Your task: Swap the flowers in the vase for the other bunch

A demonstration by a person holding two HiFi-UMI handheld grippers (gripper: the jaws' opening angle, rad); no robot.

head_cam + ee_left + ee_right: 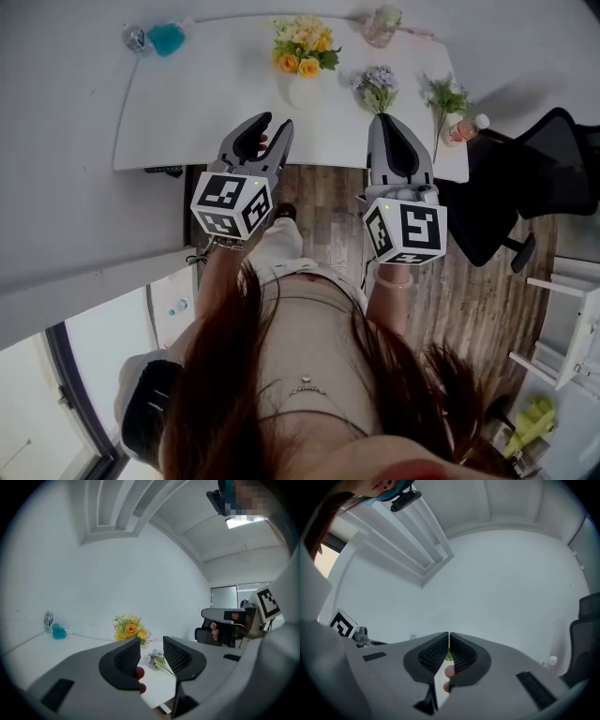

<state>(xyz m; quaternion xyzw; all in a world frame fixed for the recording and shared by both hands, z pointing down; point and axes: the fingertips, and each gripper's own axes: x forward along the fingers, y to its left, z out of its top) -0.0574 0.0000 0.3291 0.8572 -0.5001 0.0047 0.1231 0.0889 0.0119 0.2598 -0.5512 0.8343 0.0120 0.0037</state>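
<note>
A white vase (305, 92) with yellow and orange flowers (302, 45) stands mid-table. To its right a purple bunch (375, 84) lies flat on the table. My left gripper (275, 122) hovers over the near table edge just below the vase, open, with nothing between its pads; in the left gripper view (151, 644) the yellow flowers (130, 628) and the purple bunch (157, 660) lie ahead. My right gripper (380, 119) is shut, its tips just short of the purple bunch. In the right gripper view (448, 637) only a thin yellow-green sliver shows in the slit.
The white table (206, 103) also holds a green sprig (445, 97), a small bottle (466, 128), a pink-tinted glass vase (382, 23) and a blue object (167, 38). A black office chair (534, 178) stands to the right on the wooden floor.
</note>
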